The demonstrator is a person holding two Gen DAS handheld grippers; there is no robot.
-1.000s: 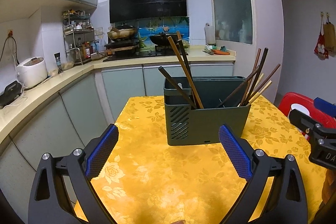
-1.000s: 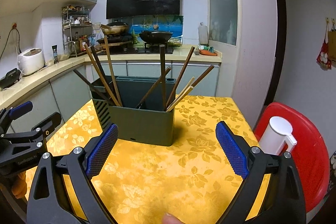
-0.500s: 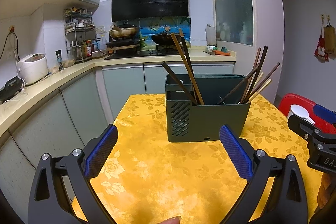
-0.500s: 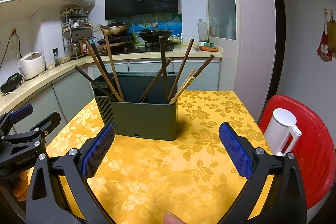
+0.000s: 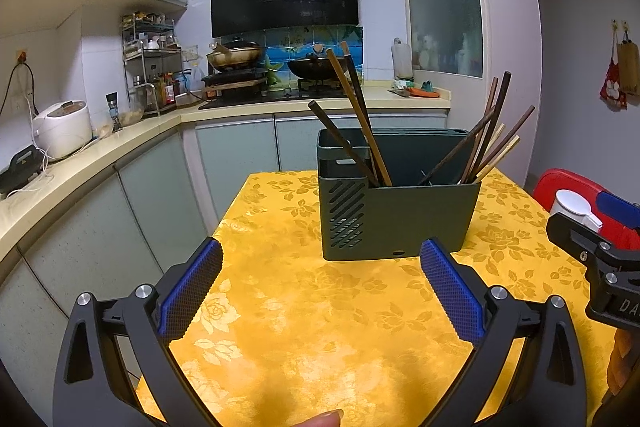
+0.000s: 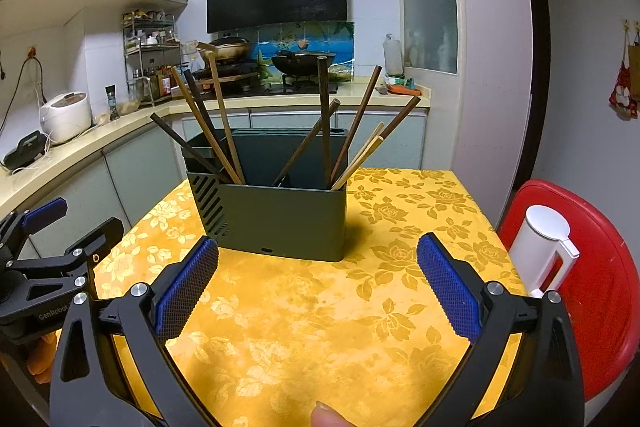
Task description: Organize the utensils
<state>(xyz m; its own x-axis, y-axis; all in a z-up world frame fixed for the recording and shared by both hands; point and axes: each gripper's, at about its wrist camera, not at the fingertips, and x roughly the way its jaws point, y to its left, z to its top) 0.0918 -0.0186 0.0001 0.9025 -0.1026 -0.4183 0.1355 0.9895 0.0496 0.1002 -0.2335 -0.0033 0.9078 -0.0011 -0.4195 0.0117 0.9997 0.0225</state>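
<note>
A dark green utensil holder [image 5: 400,215] stands on the yellow flowered tablecloth [image 5: 304,327]; it also shows in the right wrist view [image 6: 276,219]. Several dark and light wooden chopsticks [image 5: 362,123] lean out of it at both ends, as the right wrist view shows too [image 6: 224,131]. My left gripper [image 5: 320,263] is open and empty, short of the holder. My right gripper [image 6: 318,259] is open and empty, also short of the holder. Each gripper shows at the edge of the other's view.
A red stool [image 6: 592,291] with a white lidded jug [image 6: 544,251] stands right of the table. Kitchen counter [image 5: 80,163] with a rice cooker [image 5: 64,131] runs along the left, stove and woks behind. The table's edges lie close on both sides.
Both grippers have drawn back a little from the holder, which looks smaller and farther. Both jaws stayed open. The chopsticks have not moved.
</note>
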